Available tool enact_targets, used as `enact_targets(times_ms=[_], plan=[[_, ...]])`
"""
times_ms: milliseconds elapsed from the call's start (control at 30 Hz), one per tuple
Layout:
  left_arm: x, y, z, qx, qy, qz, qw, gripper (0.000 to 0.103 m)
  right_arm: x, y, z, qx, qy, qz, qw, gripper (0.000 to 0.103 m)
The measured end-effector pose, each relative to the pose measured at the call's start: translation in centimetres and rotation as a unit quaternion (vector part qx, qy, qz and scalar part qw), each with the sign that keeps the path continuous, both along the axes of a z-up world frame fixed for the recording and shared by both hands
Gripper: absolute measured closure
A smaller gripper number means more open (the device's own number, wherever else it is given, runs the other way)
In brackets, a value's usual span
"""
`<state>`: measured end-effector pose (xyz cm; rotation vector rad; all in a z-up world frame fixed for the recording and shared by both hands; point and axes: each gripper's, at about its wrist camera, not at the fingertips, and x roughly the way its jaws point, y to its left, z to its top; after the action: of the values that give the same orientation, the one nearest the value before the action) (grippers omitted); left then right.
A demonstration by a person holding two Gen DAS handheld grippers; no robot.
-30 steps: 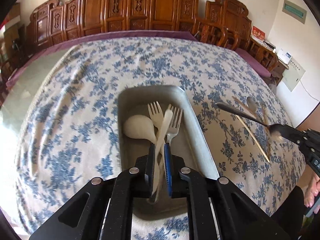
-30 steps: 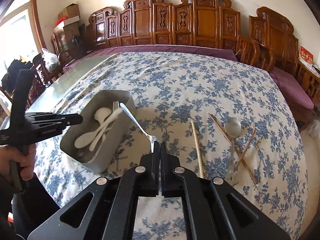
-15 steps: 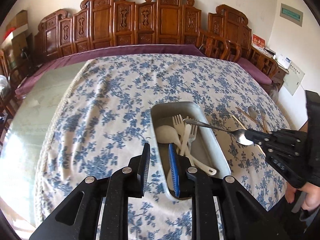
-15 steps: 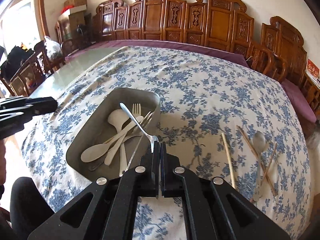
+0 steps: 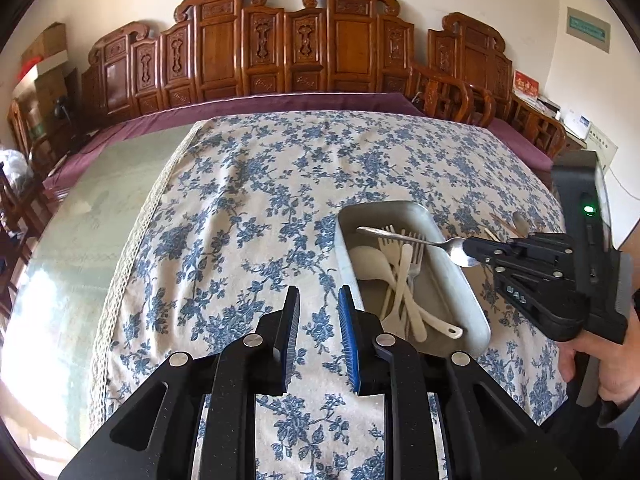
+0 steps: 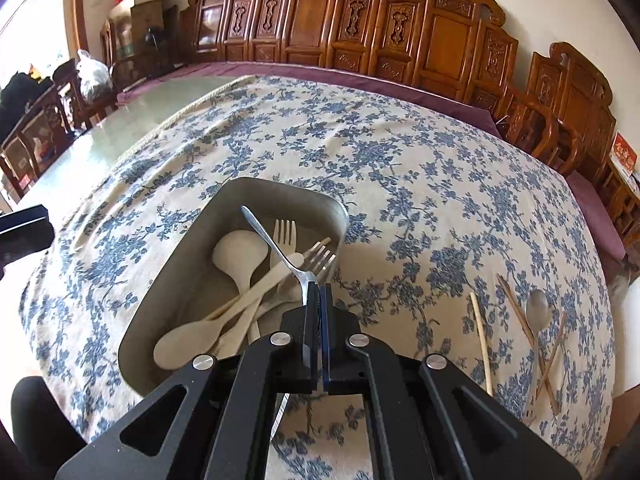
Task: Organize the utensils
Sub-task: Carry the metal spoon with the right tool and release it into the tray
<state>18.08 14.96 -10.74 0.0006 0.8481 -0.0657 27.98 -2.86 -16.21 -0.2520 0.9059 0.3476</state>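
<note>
A grey metal tray (image 6: 280, 184) on the flowered cloth holds white plastic spoons (image 6: 240, 254) and several forks (image 6: 284, 236). My right gripper (image 6: 318, 286) is shut on a metal spoon (image 6: 272, 240), gripped near its bowl, with the handle pointing out over the tray. In the left wrist view the same metal spoon (image 5: 400, 236) hangs above the tray (image 5: 340, 240), held by the right gripper (image 5: 472, 250). My left gripper (image 5: 319, 290) stands open over the cloth just left of the tray, with nothing between its fingers.
On the cloth to the right of the tray lie a pale chopstick (image 6: 482, 344), brown chopsticks (image 6: 520, 320) and another metal spoon (image 6: 536, 308). Carved wooden chairs (image 5: 280, 52) line the far side. A bare green tabletop (image 5: 80, 208) lies left of the cloth.
My left gripper opened, left a white spoon in the tray and drew back to the left over the cloth. The right gripper carried the metal spoon leftward to above the tray.
</note>
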Motion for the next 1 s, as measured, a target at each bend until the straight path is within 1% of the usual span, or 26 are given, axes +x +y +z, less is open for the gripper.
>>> enact_targets(times_ms=[133, 300, 533, 700, 800, 967, 1000], plan=[[0.0, 0.6, 0.1, -0.005, -0.001, 0.007, 1.0, 0.085, 0.5, 1.1, -0.4, 0.014, 0.015, -0.005, 1.0, 0.101], [-0.1, 1.0, 0.2, -0.006, -0.003, 0.011, 0.9999, 0.085, -0.2, 1.7, -0.9, 0.024, 0.023, -0.001, 0.999, 0.1], [-0.1, 0.8, 0.2, -0.002, -0.003, 0.009, 1.0, 0.085, -1.5, 1.2, -1.7, 0.07, 0.059, 0.013, 0.996, 0.097], [-0.3, 0.2, 0.4, 0.001, -0.005, 0.004, 1.0, 0.084, -2.6, 1.4, -2.2, 0.08, 0.064, 0.037, 0.994, 0.093], [-0.4, -0.2, 0.6, 0.003, -0.007, 0.001, 1.0, 0.084, -3.2, 1.3, -2.3, 0.085, 0.063, 0.048, 0.993, 0.093], [-0.6, -0.9, 1.1, 0.006, -0.014, -0.007, 0.9999, 0.082, -4.0, -0.4, -1.4, 0.104, 0.05, 0.047, 0.992, 0.093], [-0.7, -1.1, 1.2, 0.007, -0.016, -0.009, 0.9998, 0.08, -4.2, -0.9, -1.1, 0.105, 0.045, 0.048, 0.992, 0.093]])
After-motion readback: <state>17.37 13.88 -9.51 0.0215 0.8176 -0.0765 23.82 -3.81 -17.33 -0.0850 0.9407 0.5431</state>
